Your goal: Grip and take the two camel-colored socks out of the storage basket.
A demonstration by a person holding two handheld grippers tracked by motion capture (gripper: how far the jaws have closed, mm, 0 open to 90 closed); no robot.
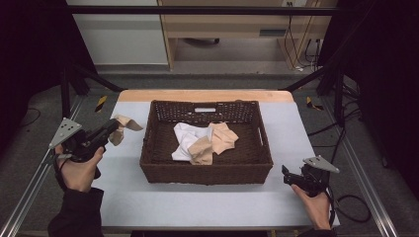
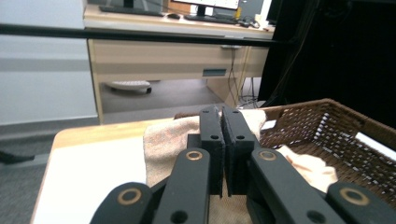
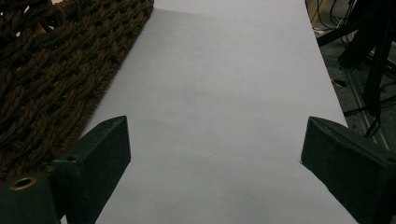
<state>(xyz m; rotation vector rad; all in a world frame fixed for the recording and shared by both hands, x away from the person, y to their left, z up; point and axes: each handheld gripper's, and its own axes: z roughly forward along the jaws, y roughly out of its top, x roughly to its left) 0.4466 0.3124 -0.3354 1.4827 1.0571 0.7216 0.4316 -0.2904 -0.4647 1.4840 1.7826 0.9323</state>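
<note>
A dark brown wicker basket [image 1: 158, 173] stands in the middle of the white table. Inside it lie a white cloth [image 1: 184, 137] and two tan cloths [image 1: 223, 136]. My left gripper [image 1: 116, 125] is lifted just left of the basket, shut on another tan cloth [image 1: 123, 127] that hangs from its jaws. In the left gripper view the jaws are pressed together on that cloth [image 2: 161, 144], with the basket [image 2: 345, 126] to the right. My right gripper [image 1: 285, 173] rests low at the basket's near right corner, open with nothing between its fingers [image 3: 100, 154], over bare table.
The table top [image 1: 207, 205] has a wooden strip along its far edge. Black frame bars rise at both sides. Beyond the table stand a wooden desk [image 2: 177, 56] and cables on the floor [image 1: 301, 49]. The basket wall [image 3: 51, 70] sits close to my right gripper's left jaw.
</note>
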